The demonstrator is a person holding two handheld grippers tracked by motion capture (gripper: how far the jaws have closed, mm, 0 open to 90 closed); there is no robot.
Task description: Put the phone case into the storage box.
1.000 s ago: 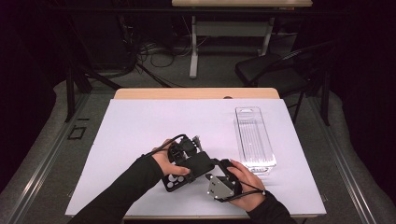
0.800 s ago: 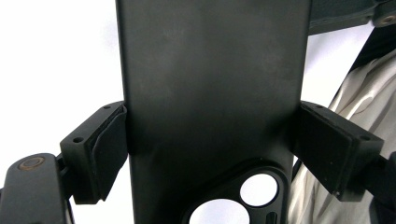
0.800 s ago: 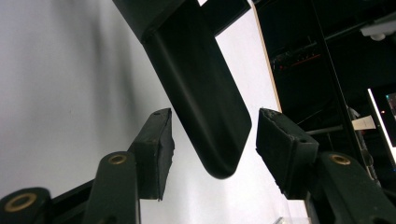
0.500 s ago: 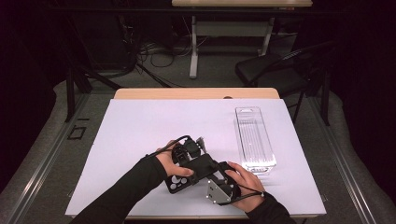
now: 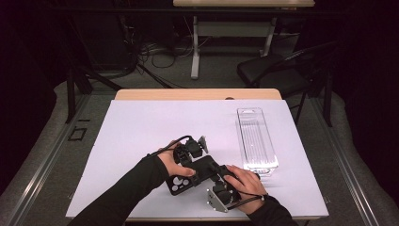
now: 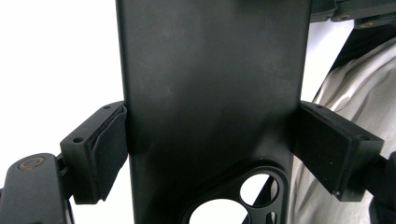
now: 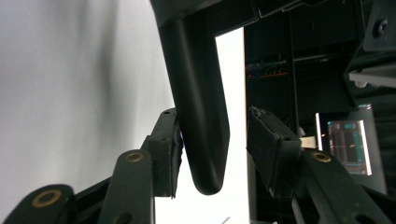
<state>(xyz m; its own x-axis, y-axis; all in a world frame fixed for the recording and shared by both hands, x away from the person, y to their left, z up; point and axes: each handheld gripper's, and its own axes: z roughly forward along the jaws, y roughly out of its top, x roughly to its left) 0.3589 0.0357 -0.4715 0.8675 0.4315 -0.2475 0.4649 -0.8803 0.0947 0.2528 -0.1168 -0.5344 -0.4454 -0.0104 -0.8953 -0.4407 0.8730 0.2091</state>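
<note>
Between left tongs (image 6: 210, 154), phone case (image 6: 210, 93) — top cropped

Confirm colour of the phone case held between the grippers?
Matte black phone case, clearest in the left gripper view.

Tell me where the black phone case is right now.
High view: the phone case is near the table's front edge, between both grippers, left of the clear tray.

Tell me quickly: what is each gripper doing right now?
Left gripper: shut on the black phone case, jaws clamping its two long edges.
Right gripper: open, jaws around the case's end, one pad apart from it.
</note>
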